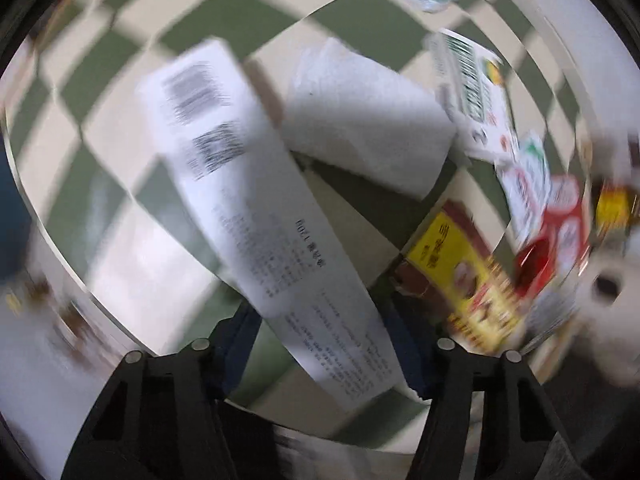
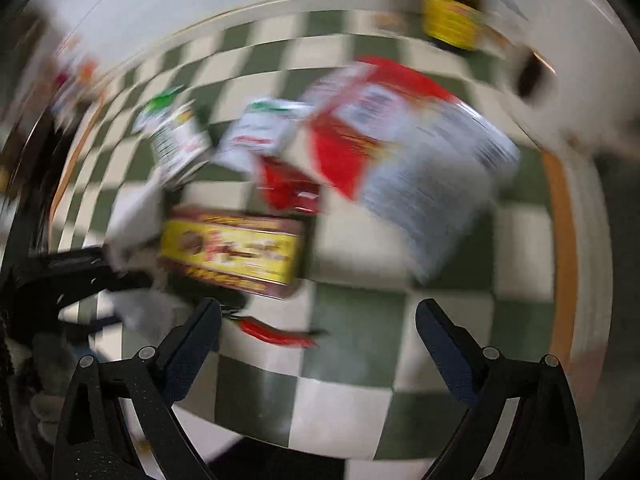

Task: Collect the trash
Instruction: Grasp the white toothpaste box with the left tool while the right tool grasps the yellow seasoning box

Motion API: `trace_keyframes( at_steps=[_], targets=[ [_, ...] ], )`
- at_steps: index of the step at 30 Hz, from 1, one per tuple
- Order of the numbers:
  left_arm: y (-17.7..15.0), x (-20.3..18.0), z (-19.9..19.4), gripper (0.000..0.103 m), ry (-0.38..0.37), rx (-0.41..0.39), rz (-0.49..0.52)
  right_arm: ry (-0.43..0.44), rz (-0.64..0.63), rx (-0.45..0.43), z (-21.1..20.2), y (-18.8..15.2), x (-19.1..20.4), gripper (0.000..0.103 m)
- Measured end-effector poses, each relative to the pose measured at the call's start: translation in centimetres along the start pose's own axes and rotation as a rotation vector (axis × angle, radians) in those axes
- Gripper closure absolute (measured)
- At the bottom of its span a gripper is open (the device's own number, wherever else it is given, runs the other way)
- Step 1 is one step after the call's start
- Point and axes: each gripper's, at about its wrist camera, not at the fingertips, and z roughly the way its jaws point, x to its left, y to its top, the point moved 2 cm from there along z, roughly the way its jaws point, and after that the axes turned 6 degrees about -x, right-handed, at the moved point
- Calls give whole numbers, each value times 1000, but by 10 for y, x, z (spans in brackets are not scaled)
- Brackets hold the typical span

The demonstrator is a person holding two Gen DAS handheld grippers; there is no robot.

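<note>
Pointing down at a green-and-cream checkered cloth (image 1: 120,32), the left gripper (image 1: 320,344) has a long white printed paper (image 1: 256,208) running up between its blue-padded fingers (image 1: 236,336); its right pad looks to be against the paper's edge, while the left pad seems to stand just off it — the blur keeps me from telling whether the paper is truly pinched. No earlier view is at hand, so only this: the jaws stand about half apart. Behind the paper lies a crumpled white sheet (image 1: 368,120), touching or overlapping it. To the right sit a yellow-and-brown box (image 1: 464,264), a white-and-green carton (image 1: 476,92) and red-and-white packaging (image 1: 552,224), crowded together.

The right gripper (image 2: 318,322) has its jaws wide with nothing between them, above bare checkered squares. Ahead of it lie the same yellow-and-brown box (image 2: 236,252), a small red wrapper (image 2: 276,332) just beside the left finger, and a large red-and-white bag (image 2: 404,148) — all on the cloth, heavily smeared by motion. A dark bottle with a yellow label (image 2: 452,16) stands at the far edge. The left gripper's black frame (image 2: 76,276) shows at the left of this view
</note>
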Motion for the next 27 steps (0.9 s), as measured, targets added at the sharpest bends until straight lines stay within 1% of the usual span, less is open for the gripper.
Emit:
trace_keyframes(
  at_steps=[1, 2, 4, 5, 6, 7, 8, 9, 10, 12, 13, 14, 15, 16, 17, 18, 19, 20, 21, 22, 23, 25, 26, 27],
  targets=[
    [-3, -3, -5, 48, 50, -28, 98, 17, -62, 17, 3, 6, 11, 4],
    [-6, -4, -9, 50, 91, -49, 175, 27, -150, 44, 10, 13, 27, 4],
    [-16, -2, -15, 50, 175, -92, 343, 17, -269, 74, 19, 17, 49, 4],
    [-19, 0, -17, 49, 173, -97, 380, 5, -349, 101, 28, 20, 63, 6],
    [-22, 3, -19, 49, 160, -96, 414, 4, -397, 119, 34, 20, 70, 9],
    [-23, 6, -20, 50, 151, -95, 415, 5, -438, 139, 41, 19, 77, 15],
    [-22, 10, -19, 50, 159, -85, 402, 2, -491, 171, 52, 20, 87, 19],
    [-21, 15, -17, 50, 158, -73, 384, -8, -522, 189, 59, 20, 92, 19],
    [-19, 21, -13, 50, 128, -54, 341, -18, -548, 202, 66, 20, 96, 19],
    [-17, 30, -8, 50, 93, -40, 267, -58, -600, 229, 82, 20, 103, 19],
    [-16, 34, -7, 50, 82, -41, 241, -81, -617, 222, 86, 21, 106, 15],
    [-16, 36, -11, 50, 74, -67, 223, -120, -632, 214, 92, 25, 107, 15],
    [-17, 36, -13, 50, 79, -77, 222, -132, -621, 212, 95, 27, 107, 16],
    [-14, 35, -12, 56, 86, -77, 223, -137, -592, 204, 96, 32, 105, 21],
    [-16, 34, -14, 59, 97, -82, 232, -133, -520, 198, 96, 40, 100, 40],
    [-17, 35, -18, 59, 116, -94, 252, -109, -450, 206, 95, 45, 97, 48],
    [-19, 38, -21, 59, 135, -107, 270, -43, -340, 228, 94, 51, 91, 51],
    [-18, 40, -24, 59, 153, -119, 289, 79, -194, 260, 93, 57, 83, 51],
    [-18, 43, -25, 58, 160, -122, 295, 137, -129, 264, 92, 59, 79, 49],
    [-16, 48, -26, 58, 162, -115, 291, 167, -94, 260, 90, 61, 77, 40],
    [-15, 52, -25, 58, 159, -111, 281, 164, -106, 251, 87, 61, 77, 34],
    [-8, 57, -26, 55, 140, -113, 245, 130, -160, 236, 86, 60, 80, 33],
    [-4, 57, -26, 60, 133, -115, 235, 112, -190, 235, 88, 58, 82, 33],
    [-4, 59, -29, 61, 134, -123, 229, 93, -204, 227, 89, 56, 83, 33]
  ],
)
